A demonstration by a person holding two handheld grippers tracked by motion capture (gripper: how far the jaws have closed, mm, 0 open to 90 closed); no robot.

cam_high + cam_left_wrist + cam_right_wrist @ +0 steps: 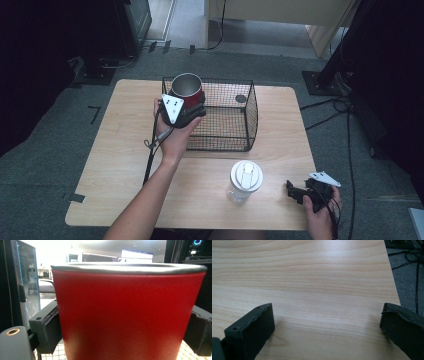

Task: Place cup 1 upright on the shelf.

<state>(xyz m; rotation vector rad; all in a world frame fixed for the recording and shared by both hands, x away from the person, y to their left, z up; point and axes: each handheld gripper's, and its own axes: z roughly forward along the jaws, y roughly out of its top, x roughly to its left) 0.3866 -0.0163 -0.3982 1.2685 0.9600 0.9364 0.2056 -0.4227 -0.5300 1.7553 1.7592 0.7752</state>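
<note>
My left gripper point(192, 106) clenches the red steel-rimmed cup point(128, 312) above the black wire basket's point(235, 125) left corner — right gripper point(327, 322) spread wide over the pale wooden table point(312, 277).

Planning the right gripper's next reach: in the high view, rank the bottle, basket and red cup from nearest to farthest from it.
From the right gripper:
1. Bottle, just to its left, near the table's front.
2. Basket, mid-table, farther back.
3. Red cup, at the basket's far left corner, held by the left gripper.

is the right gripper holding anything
No, the right gripper has its jaws spread wide over the bare wooden table with nothing between them.
</note>
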